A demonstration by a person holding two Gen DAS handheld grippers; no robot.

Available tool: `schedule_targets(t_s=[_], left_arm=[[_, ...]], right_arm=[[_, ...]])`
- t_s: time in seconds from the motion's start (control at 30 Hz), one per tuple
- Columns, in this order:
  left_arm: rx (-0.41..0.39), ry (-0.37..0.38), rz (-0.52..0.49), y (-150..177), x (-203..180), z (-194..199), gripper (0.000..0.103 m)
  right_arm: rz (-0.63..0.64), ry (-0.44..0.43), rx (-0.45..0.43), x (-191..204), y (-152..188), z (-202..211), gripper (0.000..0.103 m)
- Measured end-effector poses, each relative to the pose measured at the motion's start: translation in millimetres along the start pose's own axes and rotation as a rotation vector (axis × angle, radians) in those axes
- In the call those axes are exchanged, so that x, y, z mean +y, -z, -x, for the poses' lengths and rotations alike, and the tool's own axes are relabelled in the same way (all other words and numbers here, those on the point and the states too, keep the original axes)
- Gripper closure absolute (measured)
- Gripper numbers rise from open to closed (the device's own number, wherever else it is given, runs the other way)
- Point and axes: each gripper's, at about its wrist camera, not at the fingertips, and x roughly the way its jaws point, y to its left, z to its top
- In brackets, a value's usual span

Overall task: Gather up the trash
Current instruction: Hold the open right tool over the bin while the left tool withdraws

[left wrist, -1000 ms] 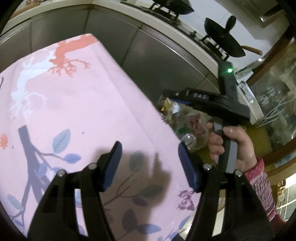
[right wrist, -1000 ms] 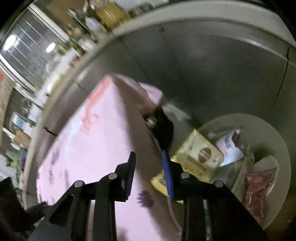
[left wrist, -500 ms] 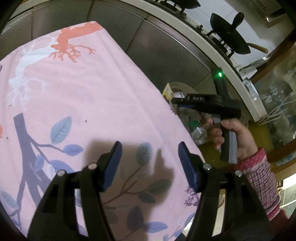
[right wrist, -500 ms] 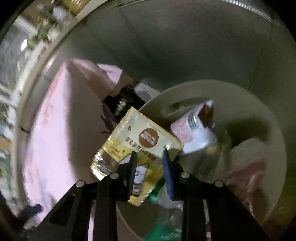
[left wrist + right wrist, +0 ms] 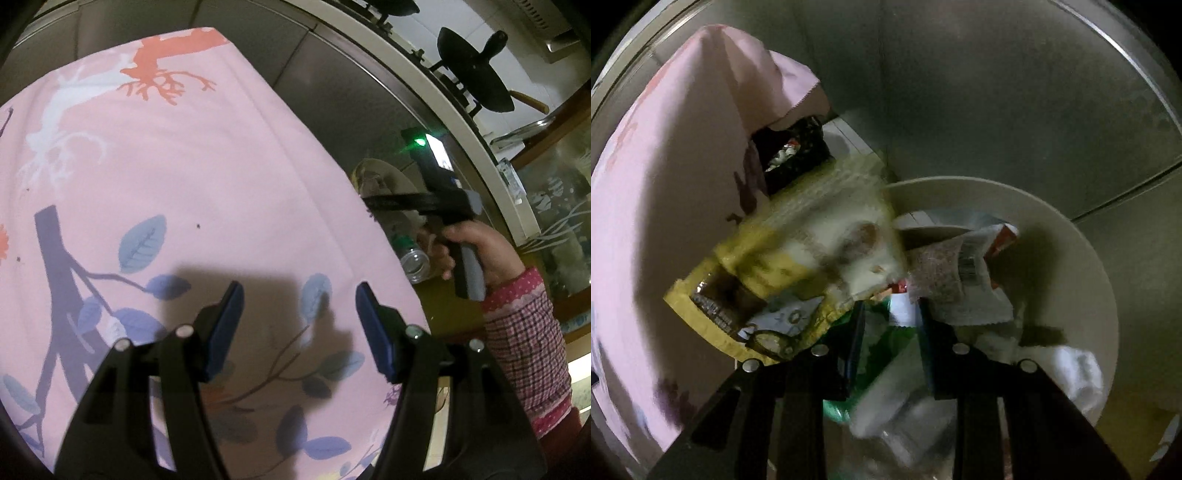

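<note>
Left gripper [image 5: 297, 325] hangs over the bench [image 5: 184, 184] with its pink leaf-print cloth, and its 2 blue pads stand released, wide apart, only cloth and shadow between them. Out at 2 o'clock in that view, the person's right hand [image 5: 476, 247] in a red-checked sleeve [image 5: 524, 350] grips the handle of the other tool, a green light glowing on its top. Past the bench edge there, a clear bottle [image 5: 413, 258] pokes up, with the pale rim of the trash bin [image 5: 388, 173] behind it.

Over to the right wrist view: the right gripper [image 5: 890, 332] points down into the bin [image 5: 1089, 266], which is already stuffed with wrappers, white paper and green plastic. A yellow pouch [image 5: 798, 266], blurred, hangs at the bin's rim at 10 o'clock from the gripper, against the side of the pink cloth [image 5: 665, 221]. The gripper's jaws stand narrowly apart, and whether its left pad pinches the pouch's lower corner I cannot tell; the blur and dark hide the contact. A dark packet [image 5: 792, 151] sits under the cloth's corner at 11 o'clock.
</note>
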Motion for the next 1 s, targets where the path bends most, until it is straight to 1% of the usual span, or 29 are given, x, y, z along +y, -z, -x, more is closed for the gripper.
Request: schedule_targets(t_s=[0.17, 0.27, 0.37, 0.4, 0.53, 0.67, 0.77, 0.9, 1.0], left_arm=[[0.005, 0.009, 0.010, 0, 1, -3, 0.043], [0.016, 0.015, 0.007, 3, 2, -7, 0.043], [0.027, 0.017, 0.007, 5, 0, -11, 0.043], [0.030, 0.018, 0.007, 5, 0, -12, 0.043], [0.029, 0.009, 0.003, 8, 0, -8, 0.043], [0.027, -0.006, 0.011, 9, 6, -5, 0.043], [0.029, -0.006, 0.031, 7, 12, -6, 0.043], [0.040, 0.003, 0.036, 7, 13, -12, 0.043], [0.050, 0.005, 0.029, 5, 12, -15, 0.043]], right_arm=[[0.030, -0.007, -0.058, -12, 16, 40, 0.076], [0.032, -0.025, -0.120, -10, 10, 65, 0.076], [0.052, -0.043, -0.190, 10, -1, 86, 0.076], [0.066, -0.048, -0.194, 20, -8, 85, 0.076], [0.131, -0.017, -0.155, 59, -32, 61, 0.077], [0.214, 0.089, -0.073, 86, -46, 30, 0.077], [0.255, 0.145, -0.029, 88, -46, 21, 0.077], [0.245, 0.143, -0.037, 75, -37, 27, 0.076], [0.259, 0.172, -0.029, 64, -24, 30, 0.076]])
